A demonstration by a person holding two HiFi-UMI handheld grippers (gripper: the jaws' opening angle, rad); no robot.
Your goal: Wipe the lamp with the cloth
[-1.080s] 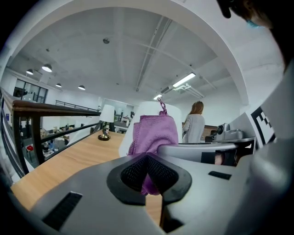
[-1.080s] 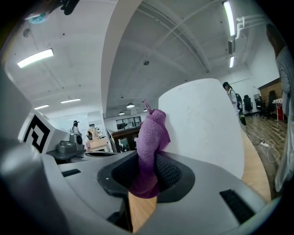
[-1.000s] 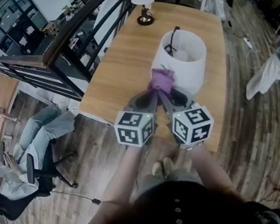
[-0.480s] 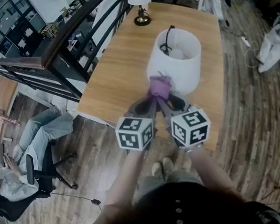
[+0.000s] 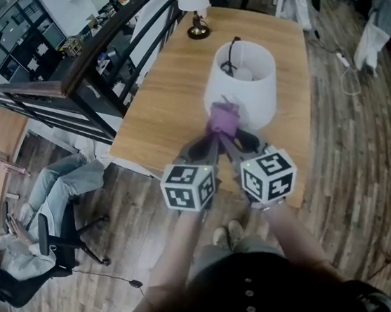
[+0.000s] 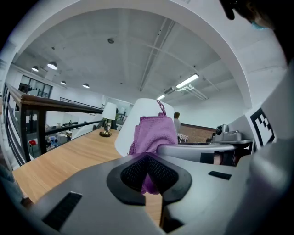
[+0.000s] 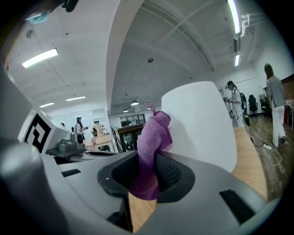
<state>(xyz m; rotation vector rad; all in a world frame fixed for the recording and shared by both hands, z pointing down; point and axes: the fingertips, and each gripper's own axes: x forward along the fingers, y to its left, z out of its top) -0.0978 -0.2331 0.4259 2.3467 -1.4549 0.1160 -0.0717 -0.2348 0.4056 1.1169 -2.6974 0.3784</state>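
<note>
A white lamp (image 5: pixel 243 86) with a round shade stands on the wooden table (image 5: pixel 165 85). A purple cloth (image 5: pixel 222 121) is bunched against the near side of the shade. Both grippers hold it side by side: my left gripper (image 5: pixel 211 141) and my right gripper (image 5: pixel 230 139) are each shut on it. In the left gripper view the cloth (image 6: pixel 154 133) rises from the closed pads in front of the lamp shade (image 6: pixel 133 124). From the right gripper view, the cloth (image 7: pixel 151 147) presses on the lamp shade (image 7: pixel 202 124).
A second small lamp (image 5: pixel 194 3) stands at the table's far end. A dark railing (image 5: pixel 92 65) runs along the table's left side. A person sits on an office chair (image 5: pixel 41 227) on the lower floor at left. Cables lie on the floor at right.
The lamp and cloth sit slightly higher and further left in the head view than before; the cloth stays against the shade. Both grippers keep their hold.
</note>
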